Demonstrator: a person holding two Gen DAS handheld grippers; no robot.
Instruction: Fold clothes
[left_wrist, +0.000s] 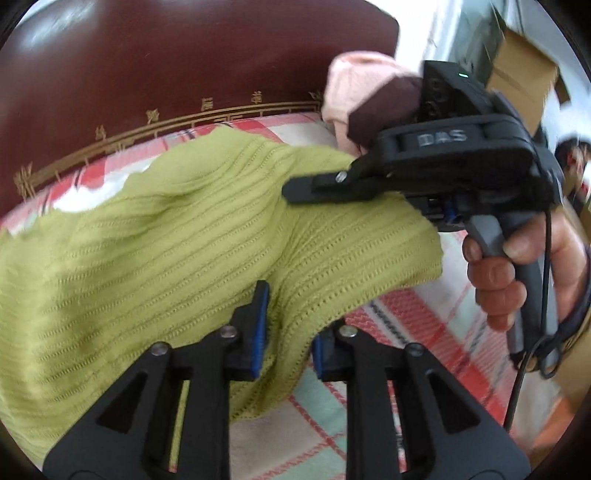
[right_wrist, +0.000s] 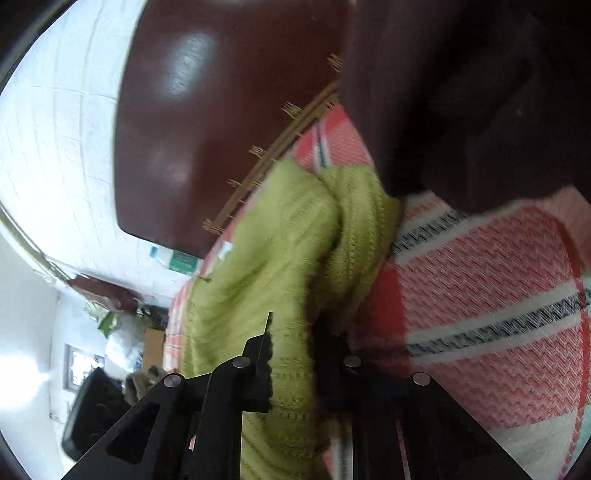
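A lime-green ribbed knit sweater (left_wrist: 177, 236) lies bunched on a red, white and teal plaid bed cover (left_wrist: 413, 332). My left gripper (left_wrist: 288, 332) has its blue-padded fingers (left_wrist: 260, 325) closed on a fold of the sweater's near edge. My right gripper (left_wrist: 314, 188) is seen from the side at the upper right, held in a bare hand (left_wrist: 517, 266), shut on the sweater's far edge. In the right wrist view the sweater (right_wrist: 273, 258) runs between the right gripper (right_wrist: 295, 332) fingers, which pinch it.
A dark red-brown headboard (left_wrist: 166, 74) with gold trim stands behind the bed. A pink knit garment (left_wrist: 354, 88) and a dark brown one (left_wrist: 384, 110) lie at the bed's far right. Cardboard boxes (left_wrist: 524, 77) stand beyond. A dark brown garment (right_wrist: 461, 110) fills the right wrist view's upper right.
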